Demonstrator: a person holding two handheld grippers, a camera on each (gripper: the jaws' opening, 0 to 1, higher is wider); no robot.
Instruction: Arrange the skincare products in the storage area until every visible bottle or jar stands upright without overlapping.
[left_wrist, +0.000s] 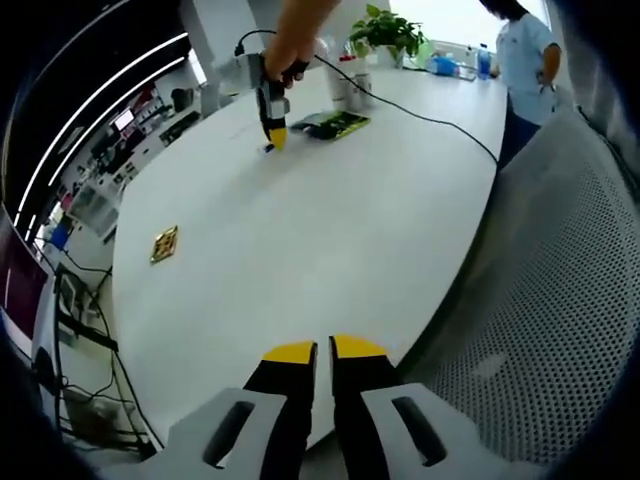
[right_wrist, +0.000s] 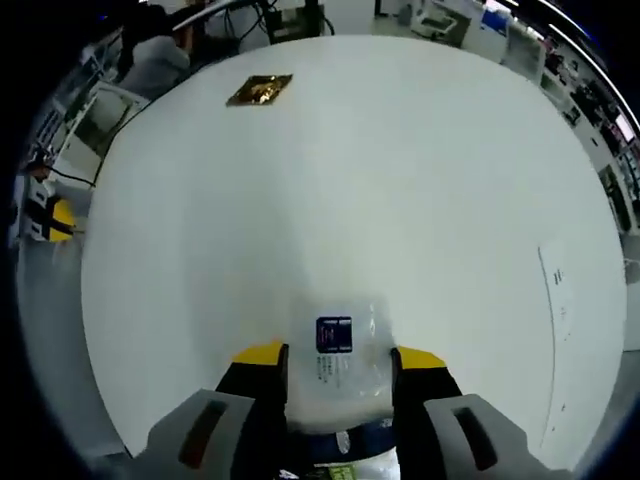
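My right gripper (right_wrist: 340, 356) stands open low over the white table (right_wrist: 400, 180). Between its yellow-tipped jaws lies a clear packet with a blue label (right_wrist: 334, 337), flat on the table. In the left gripper view a hand holds the right gripper (left_wrist: 274, 143) tip-down on the far part of the table (left_wrist: 300, 250), beside a flat green pack (left_wrist: 336, 123). Behind that pack two pale bottles (left_wrist: 352, 82) stand upright. My left gripper (left_wrist: 323, 350) hangs at the table's near edge, jaws together with nothing between them. Its yellow tip (right_wrist: 57, 218) peeks in at the left of the right gripper view.
A small gold square item (left_wrist: 164, 243) (right_wrist: 260, 90) lies alone on the table. A grey mesh chair (left_wrist: 560, 300) stands close on the right. A potted plant (left_wrist: 385, 30) and a standing person (left_wrist: 525, 60) are at the far end. A black cable (left_wrist: 420, 115) crosses the table.
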